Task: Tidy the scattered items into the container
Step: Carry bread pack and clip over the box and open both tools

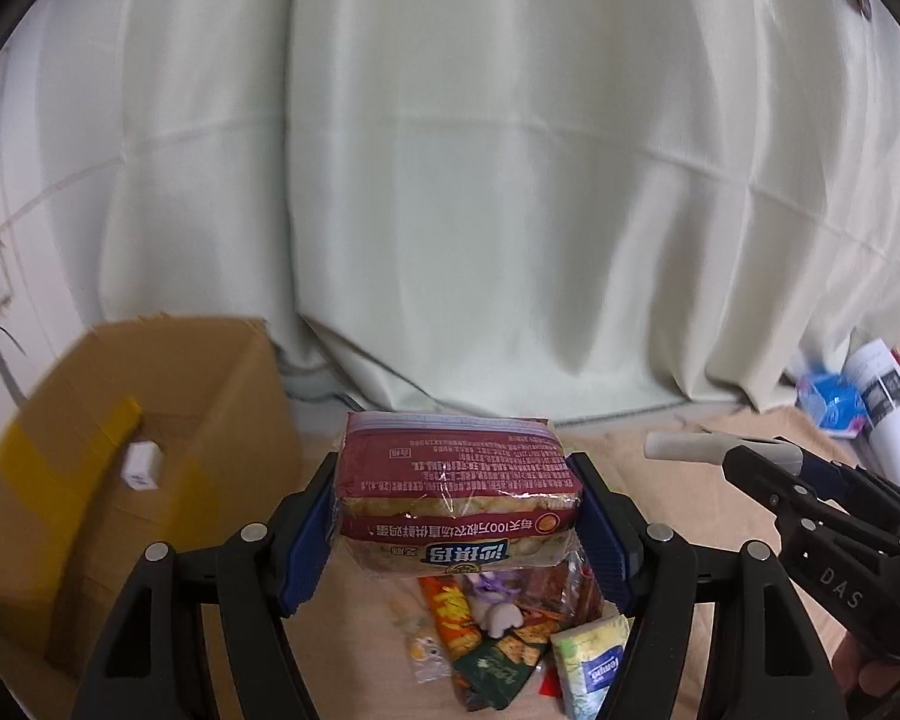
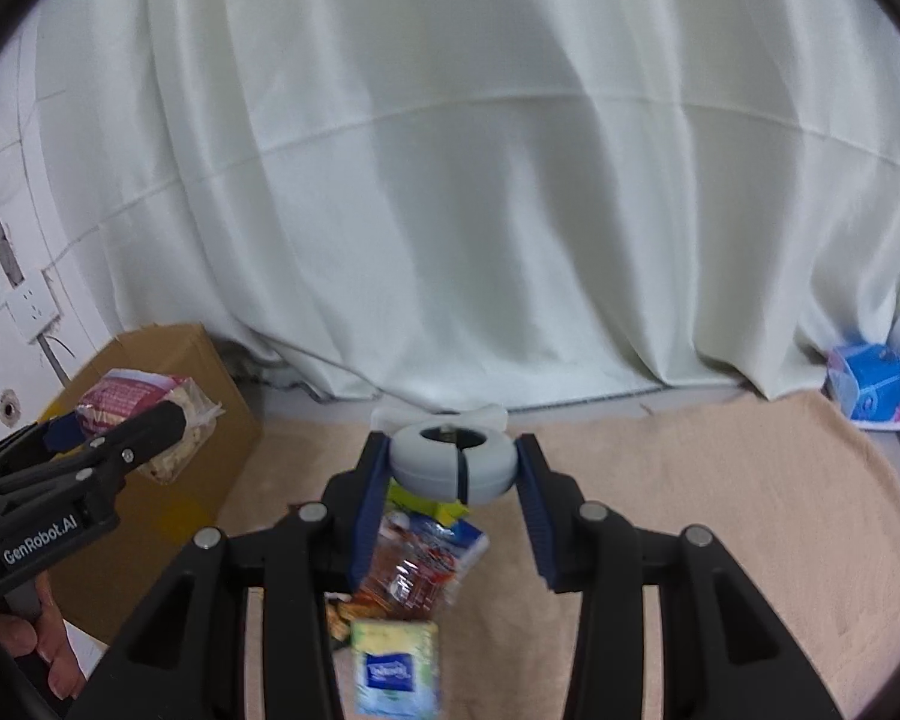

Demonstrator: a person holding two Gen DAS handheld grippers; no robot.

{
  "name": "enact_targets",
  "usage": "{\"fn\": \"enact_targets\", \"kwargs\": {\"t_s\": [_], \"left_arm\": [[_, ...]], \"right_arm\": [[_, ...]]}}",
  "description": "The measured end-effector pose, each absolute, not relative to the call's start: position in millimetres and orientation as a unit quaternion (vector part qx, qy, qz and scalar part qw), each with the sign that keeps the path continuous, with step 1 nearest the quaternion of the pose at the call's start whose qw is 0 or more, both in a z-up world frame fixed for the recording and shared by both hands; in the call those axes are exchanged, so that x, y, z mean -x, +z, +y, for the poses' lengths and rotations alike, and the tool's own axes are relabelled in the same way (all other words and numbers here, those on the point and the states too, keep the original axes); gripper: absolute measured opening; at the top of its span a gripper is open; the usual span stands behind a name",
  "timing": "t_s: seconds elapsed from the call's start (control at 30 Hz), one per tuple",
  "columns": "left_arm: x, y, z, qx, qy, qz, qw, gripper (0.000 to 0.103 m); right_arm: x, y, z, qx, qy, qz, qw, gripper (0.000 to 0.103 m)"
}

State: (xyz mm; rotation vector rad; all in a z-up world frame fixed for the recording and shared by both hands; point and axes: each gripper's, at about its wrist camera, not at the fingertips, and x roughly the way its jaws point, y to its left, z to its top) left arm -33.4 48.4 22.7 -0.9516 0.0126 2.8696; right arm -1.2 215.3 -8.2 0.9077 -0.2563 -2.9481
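L gripper (image 1: 459, 516) clamps red snack pack (image 1: 459, 480), frame centre. R gripper (image 2: 453, 468) clamps grey ring (image 2: 453, 461). Cardboard box (image 1: 150, 420) lower left; snack pile (image 1: 510, 630) bottom centre.

Soft, even indoor light; mild motion blur, heavy fisheye bending, dark corners.

Beige carpet (image 2: 690, 510) bears a snack pile (image 2: 414, 570), cardboard box (image 1: 150, 450).

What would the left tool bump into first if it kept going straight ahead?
Probably the pale curtain. The left tool, shut on the snack packet, points past the cardboard box off to its left, though depth is hard to judge.
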Motion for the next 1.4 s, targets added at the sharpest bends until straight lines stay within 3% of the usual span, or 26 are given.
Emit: {"fn": "enact_targets", "kwargs": {"t_s": [0.47, 1.0, 1.4], "left_arm": [[1.5, 88.0, -60.2, 0.256, 0.965, -0.010, -0.055, 0.072], [-15.1, 47.4, -153.3, 0.286, 0.950, -0.037, -0.121, 0.072], [-13.4, 16.2, -193.7, 0.320, 0.936, -0.069, -0.132, 0.072]], "right_arm": [[9.6, 44.1, 120.2, -0.249, -0.960, -0.047, 0.123, 0.046], [30.1, 54.9, 1.2, -0.246, -0.944, -0.030, 0.218, 0.046], [65.2, 16.0, -36.6, -0.293, -0.923, -0.027, 0.248, 0.046]]}}
